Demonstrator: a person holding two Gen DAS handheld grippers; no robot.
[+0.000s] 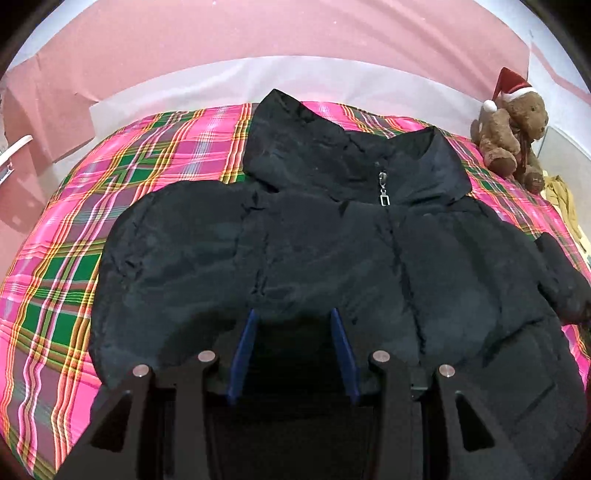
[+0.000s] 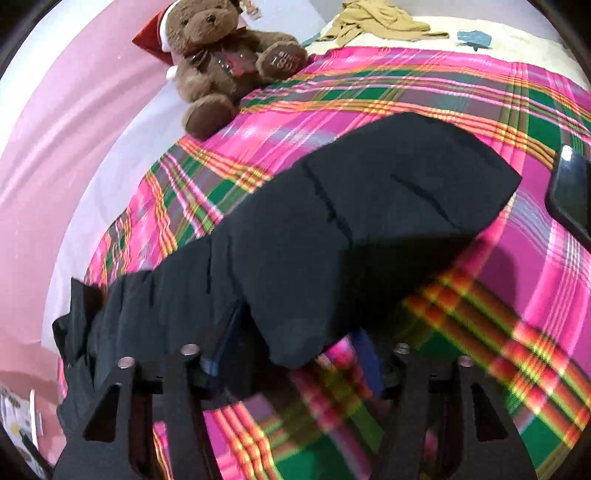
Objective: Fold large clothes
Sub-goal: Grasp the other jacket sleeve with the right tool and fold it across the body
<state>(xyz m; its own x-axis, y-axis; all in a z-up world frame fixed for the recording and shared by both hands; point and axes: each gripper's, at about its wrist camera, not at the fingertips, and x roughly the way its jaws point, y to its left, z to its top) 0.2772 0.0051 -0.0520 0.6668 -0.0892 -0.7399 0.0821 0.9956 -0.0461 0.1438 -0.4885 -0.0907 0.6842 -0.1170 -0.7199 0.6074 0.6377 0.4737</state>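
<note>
A black puffer jacket [image 1: 332, 243] lies front up on a pink and green plaid bedspread [image 1: 66, 280], hood toward the far side and zipper pull [image 1: 383, 188] near the collar. My left gripper [image 1: 293, 332] hovers over its lower body, blue fingers [image 1: 243, 354] apart with only dark fabric below. In the right wrist view the jacket's sleeve [image 2: 369, 206] stretches out over the bedspread [image 2: 498, 295]. My right gripper [image 2: 291, 350] is at the sleeve's near part; its blue fingers [image 2: 365, 354] stand apart, the left one under fabric.
A brown teddy bear in a Santa hat [image 1: 513, 125] sits at the bed's far right corner and shows in the right wrist view [image 2: 225, 59]. A tan cloth [image 2: 373, 18] lies beyond it. A black phone [image 2: 570, 188] lies at the right. A pink wall [image 1: 258, 33] is behind.
</note>
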